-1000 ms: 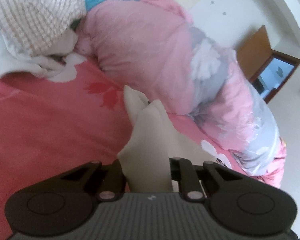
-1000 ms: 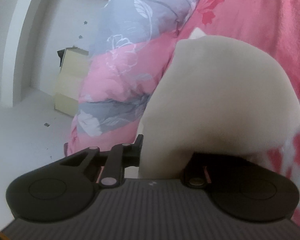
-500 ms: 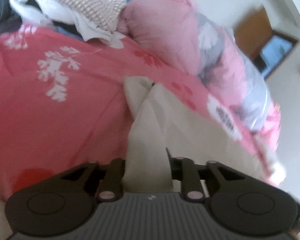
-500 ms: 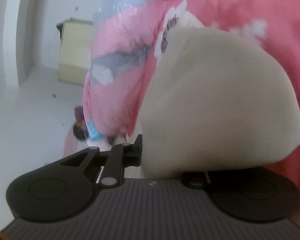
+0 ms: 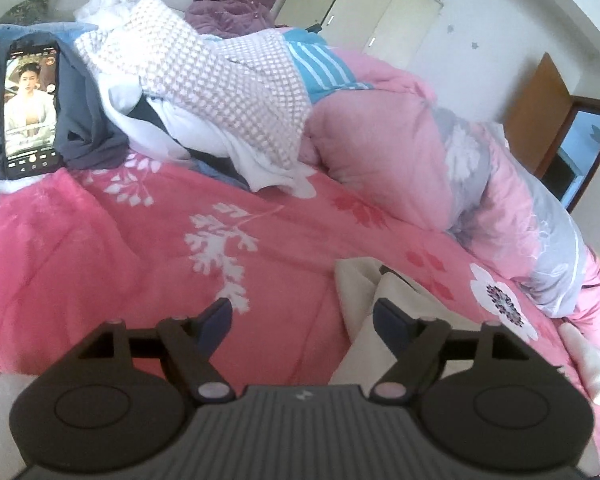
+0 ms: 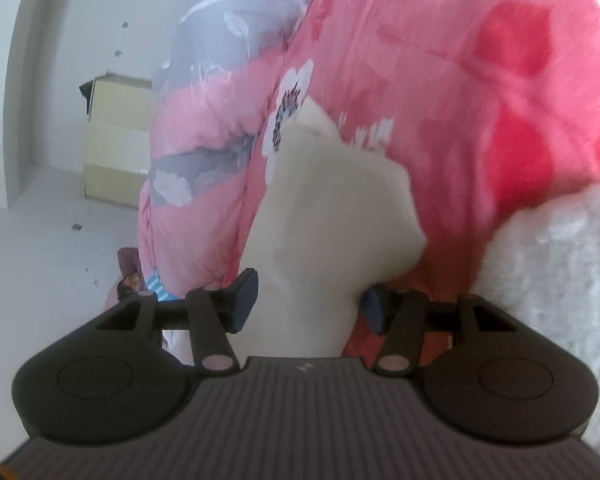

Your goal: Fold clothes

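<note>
While the left gripper (image 5: 302, 314) is hovering over the pink floral blanket (image 5: 100, 248), its jaws are opening wide and nothing is sitting between them; the cream garment (image 5: 364, 344) is lying on the blanket just to the right, its edge passing behind the right-hand finger, so whether cloth and pad are touching cannot be told. In the right wrist view the right gripper (image 6: 308, 306) is also opening its jaws, and the same cream garment (image 6: 332, 216) is running down between the two blue pads (image 6: 244, 300); the pads are standing clear of the cloth on both sides, so it is released rather than pinched. A fluffy white fabric (image 6: 560, 264) is showing at the right edge of that view. Farther back in the left wrist view, a heap of unfolded clothes is resting on the bed: a white-and-beige checked knit (image 5: 228, 80) is draping over white and dark navy pieces. A smartphone (image 5: 30, 108) is leaning against the navy cloth with its screen lit and showing a figure in pale dress; its on-screen text is too small to read. A rolled pink and grey floral quilt (image 5: 460, 168) is lying along the right side, and a person in a purple top (image 5: 232, 16) is reclining behind the heap. No brand or legible writing is showing anywhere.
</note>
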{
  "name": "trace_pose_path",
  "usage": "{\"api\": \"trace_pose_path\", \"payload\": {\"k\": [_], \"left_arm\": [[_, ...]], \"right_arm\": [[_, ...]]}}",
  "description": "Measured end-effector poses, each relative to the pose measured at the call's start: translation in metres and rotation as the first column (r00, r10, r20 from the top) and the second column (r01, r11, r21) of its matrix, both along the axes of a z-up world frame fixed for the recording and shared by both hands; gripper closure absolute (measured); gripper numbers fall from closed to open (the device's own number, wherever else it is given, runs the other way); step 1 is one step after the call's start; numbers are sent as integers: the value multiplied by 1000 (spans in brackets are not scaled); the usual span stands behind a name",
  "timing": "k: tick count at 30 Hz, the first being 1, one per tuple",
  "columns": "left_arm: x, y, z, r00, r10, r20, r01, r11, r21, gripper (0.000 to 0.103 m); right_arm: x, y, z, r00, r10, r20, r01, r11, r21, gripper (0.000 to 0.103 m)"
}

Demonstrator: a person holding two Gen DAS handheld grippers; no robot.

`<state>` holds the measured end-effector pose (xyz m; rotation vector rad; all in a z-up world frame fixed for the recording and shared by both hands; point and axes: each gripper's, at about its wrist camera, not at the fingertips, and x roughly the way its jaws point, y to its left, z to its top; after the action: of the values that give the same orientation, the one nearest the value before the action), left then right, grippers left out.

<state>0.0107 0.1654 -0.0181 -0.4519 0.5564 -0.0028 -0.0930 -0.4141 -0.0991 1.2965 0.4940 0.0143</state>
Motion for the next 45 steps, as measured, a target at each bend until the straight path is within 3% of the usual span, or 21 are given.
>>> {"api": "trace_pose_path", "payload": {"k": [5,9,14,21,26,31,35,37,39,42,45], "left_arm": [[6,-11,0,999,-43,1,43,998,46,21],[8,-17,-1,998,-59,18,57,995,84,13],[14,-24,-2,996,-90,2,89,990,108,11],[15,-41,-1,994,-106,-11,106,978,178,1],[19,-52,3,993,-111,-29,114,969,217,0],[25,-70,6,993,-109,-35,115,940,322,0],[31,-83,7,984,-174,-37,177,927,330,0],[35,-88,5,975,-218,-40,219,924,312,0],[41,-92,3,966,-257,-40,257,922,289,0],[49,-97,1,957,-288,-25,283,917,282,0],[58,-104,-1,954,-301,-8,289,906,309,0]], "right_arm": [[6,-5,24,998,2,-70,-9,995,-102,45],[-4,-17,44,996,-62,-68,47,978,-204,42],[-19,-18,65,985,-157,-71,117,910,-397,33],[2,5,68,992,-110,-68,59,854,-517,28],[18,29,77,996,-71,-45,28,780,-625,21],[34,51,85,999,-31,-39,-6,699,-715,15],[47,70,92,998,-36,-56,-25,570,-821,15],[52,77,95,999,-34,-42,-19,507,-862,4],[55,83,97,1000,-23,-5,6,457,-890,1],[59,86,98,999,-7,50,48,411,-910,1],[67,84,97,998,13,66,56,395,-917,1]]}}
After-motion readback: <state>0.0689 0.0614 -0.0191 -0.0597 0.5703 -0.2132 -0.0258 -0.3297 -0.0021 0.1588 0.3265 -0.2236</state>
